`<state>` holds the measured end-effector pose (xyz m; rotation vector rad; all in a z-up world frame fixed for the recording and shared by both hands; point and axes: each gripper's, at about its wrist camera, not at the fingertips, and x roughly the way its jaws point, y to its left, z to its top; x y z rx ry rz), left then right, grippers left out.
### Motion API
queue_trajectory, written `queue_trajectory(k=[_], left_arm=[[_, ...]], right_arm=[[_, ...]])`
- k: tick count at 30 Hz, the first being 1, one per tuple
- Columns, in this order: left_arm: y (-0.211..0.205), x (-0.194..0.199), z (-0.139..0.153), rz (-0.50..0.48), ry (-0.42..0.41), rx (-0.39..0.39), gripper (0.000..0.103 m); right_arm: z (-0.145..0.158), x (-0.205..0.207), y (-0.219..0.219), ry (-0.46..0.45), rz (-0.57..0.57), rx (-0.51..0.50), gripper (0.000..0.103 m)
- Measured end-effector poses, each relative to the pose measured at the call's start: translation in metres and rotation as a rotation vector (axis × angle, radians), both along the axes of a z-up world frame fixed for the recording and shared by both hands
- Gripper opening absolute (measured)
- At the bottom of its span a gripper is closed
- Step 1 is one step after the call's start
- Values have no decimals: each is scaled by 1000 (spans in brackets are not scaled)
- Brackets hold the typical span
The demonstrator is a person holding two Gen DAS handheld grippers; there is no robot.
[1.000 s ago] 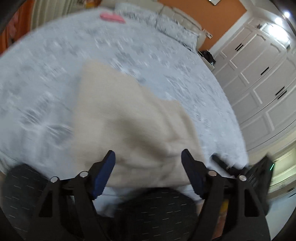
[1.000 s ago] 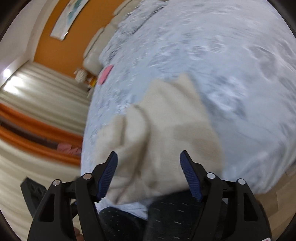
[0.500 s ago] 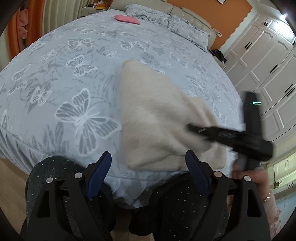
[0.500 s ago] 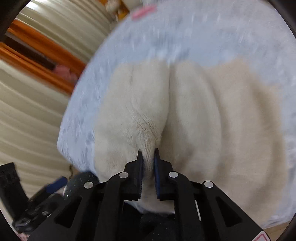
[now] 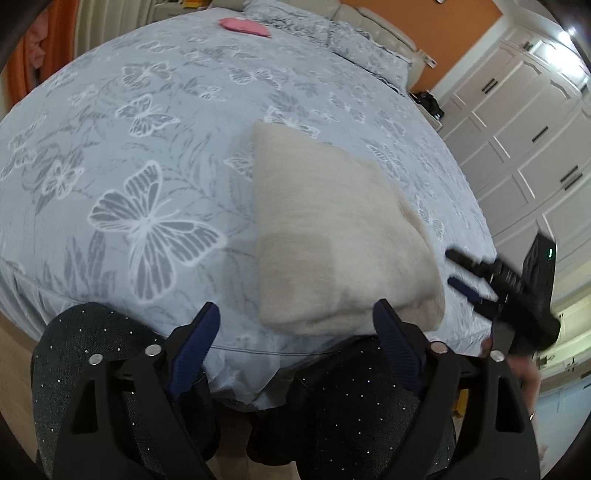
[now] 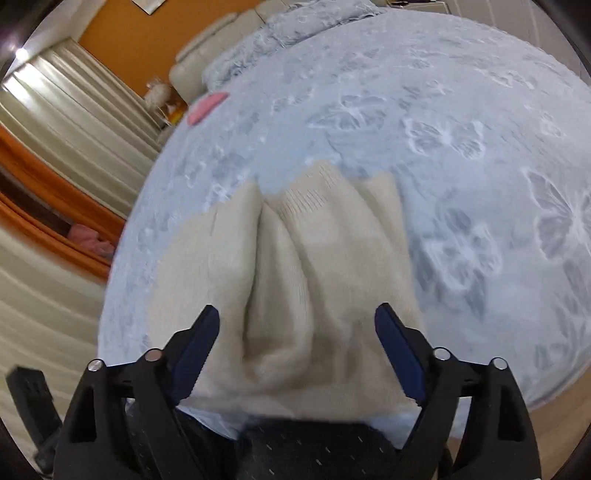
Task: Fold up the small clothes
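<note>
A cream knitted garment (image 5: pixel 332 236) lies folded near the front edge of the bed (image 5: pixel 147 147). It also shows in the right wrist view (image 6: pixel 295 277), with a raised crease down its middle. My left gripper (image 5: pixel 295 347) is open and empty, held back from the garment's near edge. My right gripper (image 6: pixel 297 343) is open just above the garment's near end, holding nothing. The right gripper also appears in the left wrist view (image 5: pixel 480 273), beside the garment's right edge.
The bed has a grey butterfly-print cover. A pink item (image 5: pixel 243 26) lies far back near the pillows (image 5: pixel 369 44). White wardrobes (image 5: pixel 524 122) stand to the right, curtains (image 6: pixel 55 147) to the left. The person's dark trousers (image 5: pixel 332 406) are at the bed's edge.
My right gripper was shut on a fold of the garment half a second ago; it has let go, opened and drawn back. The left gripper has stayed open.
</note>
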<state>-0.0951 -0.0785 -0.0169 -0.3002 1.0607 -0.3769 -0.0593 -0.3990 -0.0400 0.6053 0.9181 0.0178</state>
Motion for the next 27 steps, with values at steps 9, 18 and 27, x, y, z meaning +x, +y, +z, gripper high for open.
queue_trajectory(k=[9, 18, 27], left_arm=[[8, -5, -2, 14, 33, -24, 85], [16, -13, 5, 27, 40, -48, 85], [-3, -10, 22, -26, -16, -57, 87]], right_arm=[[-45, 47, 40, 166, 85, 236, 85], [32, 77, 101, -7, 217, 185, 17], [38, 17, 4, -49, -14, 2, 17]])
